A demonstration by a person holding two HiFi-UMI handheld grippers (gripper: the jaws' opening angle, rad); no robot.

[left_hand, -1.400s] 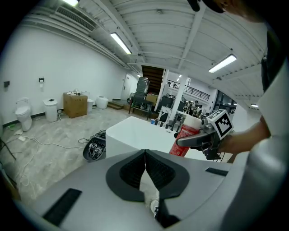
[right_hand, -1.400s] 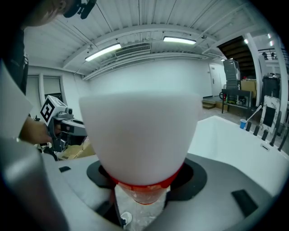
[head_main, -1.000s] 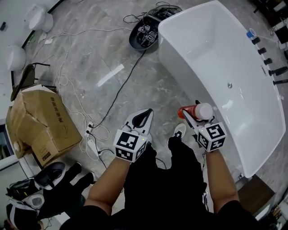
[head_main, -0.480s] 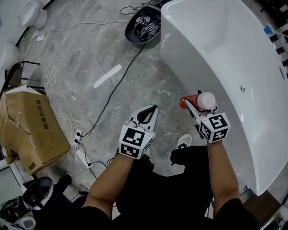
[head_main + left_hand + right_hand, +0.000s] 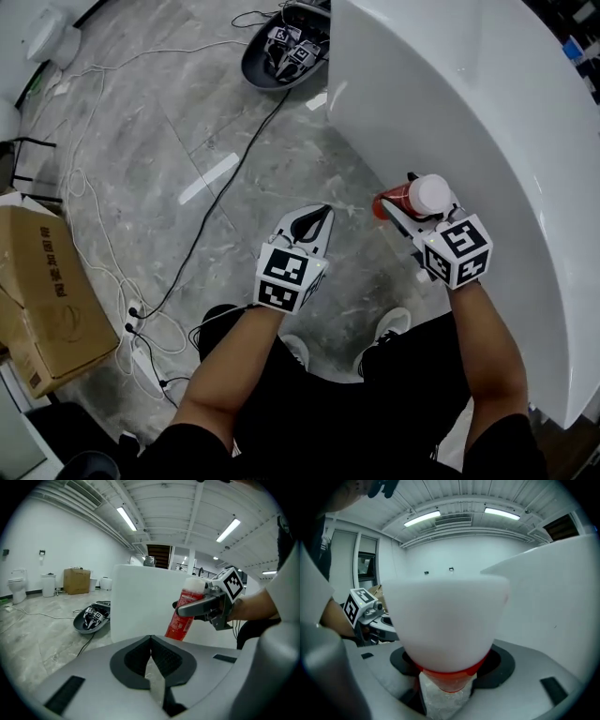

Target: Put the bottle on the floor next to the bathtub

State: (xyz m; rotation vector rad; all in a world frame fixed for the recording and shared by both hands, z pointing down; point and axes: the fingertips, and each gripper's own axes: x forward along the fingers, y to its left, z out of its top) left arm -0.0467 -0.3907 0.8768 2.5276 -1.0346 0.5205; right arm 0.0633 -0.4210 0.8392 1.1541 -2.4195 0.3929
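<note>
A red bottle (image 5: 396,201) with a white cap (image 5: 431,194) is held in the air by my right gripper (image 5: 405,208), which is shut on it just outside the white bathtub (image 5: 487,122). In the right gripper view the bottle's white cap (image 5: 445,620) fills the middle, with the red neck pinched low between the jaws. My left gripper (image 5: 307,227) hangs beside it to the left, shut and holding nothing. From the left gripper view the bottle (image 5: 183,617) shows tilted in front of the tub wall (image 5: 140,602).
Grey marble floor (image 5: 234,141) lies below. A black cable (image 5: 225,216) runs across it to a dark tray (image 5: 281,56) holding other grippers near the tub's end. White cords (image 5: 84,187) and a cardboard box (image 5: 42,291) sit at the left. The person's legs and shoes (image 5: 384,328) are below.
The view has shifted toward the tub's outer wall, so the tub's inside is out of sight. The right gripper still holds the bottle; both grippers keep about the same spacing.
</note>
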